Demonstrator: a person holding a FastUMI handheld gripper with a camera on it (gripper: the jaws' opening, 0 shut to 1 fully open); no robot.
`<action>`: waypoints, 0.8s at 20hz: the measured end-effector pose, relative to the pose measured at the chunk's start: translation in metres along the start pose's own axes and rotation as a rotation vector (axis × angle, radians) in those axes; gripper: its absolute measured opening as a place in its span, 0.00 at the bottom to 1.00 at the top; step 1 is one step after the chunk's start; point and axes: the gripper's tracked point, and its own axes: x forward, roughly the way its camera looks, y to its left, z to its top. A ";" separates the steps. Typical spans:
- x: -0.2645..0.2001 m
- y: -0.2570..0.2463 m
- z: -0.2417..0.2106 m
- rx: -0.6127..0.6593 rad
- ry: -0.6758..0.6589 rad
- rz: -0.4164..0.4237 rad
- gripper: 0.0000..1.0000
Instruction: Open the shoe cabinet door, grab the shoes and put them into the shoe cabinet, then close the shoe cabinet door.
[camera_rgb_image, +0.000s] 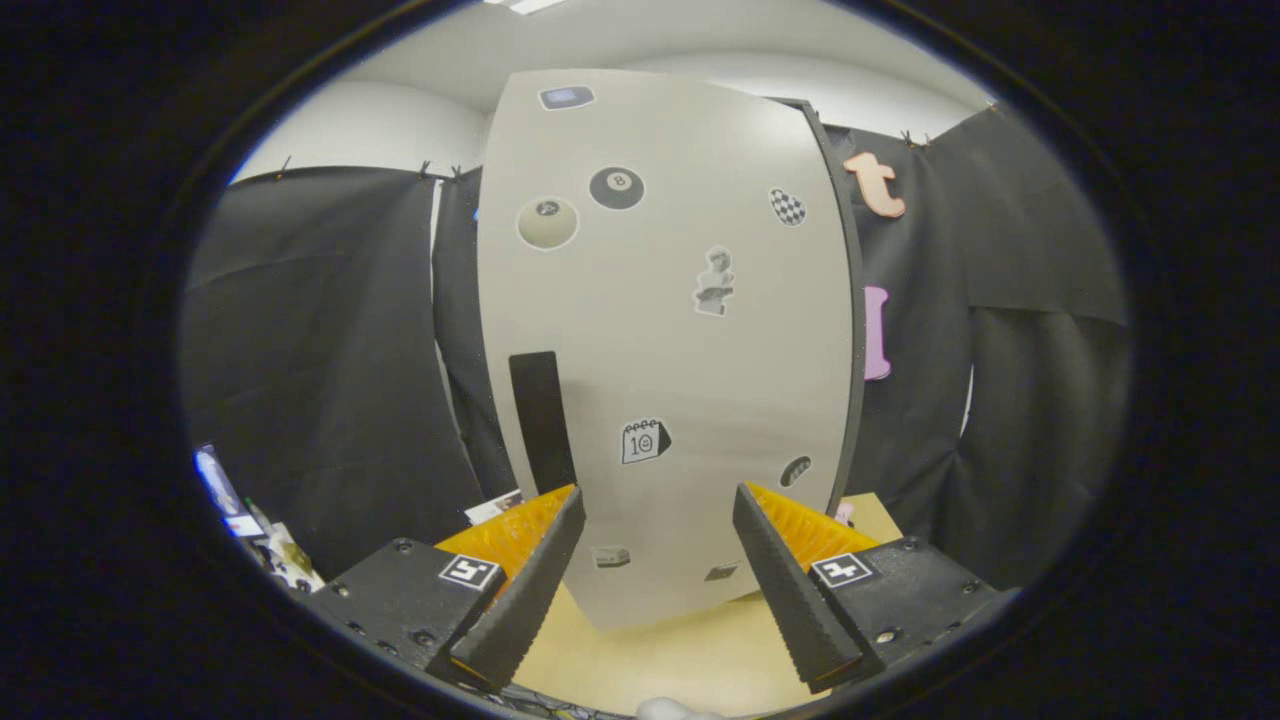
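The gripper (659, 500) is held open, empty, near the shut cabinet door (680, 330); an "8" ball sticker (616, 187) is seen.

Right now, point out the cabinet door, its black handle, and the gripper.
shoe cabinet door (690, 360): gripper view, bare middle of the panel.
black handle (541, 420): gripper view, middle of the vertical strip.
gripper (660, 500): gripper view, midway between its open fingertips.

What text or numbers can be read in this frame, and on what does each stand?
"8": on the black billiard-ball sticker on the shoe cabinet door.
Pale ball sticker: its mark is too blurred to read.
Calendar sticker: its marks are too small to read surely.
No text on the gripper, which is open and faces the door.
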 end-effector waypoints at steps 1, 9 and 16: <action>-0.010 -0.001 0.000 0.001 -0.003 -0.009 0.98; -0.094 -0.030 -0.005 0.001 -0.038 -0.154 0.98; -0.149 -0.050 -0.018 0.006 -0.051 -0.218 0.99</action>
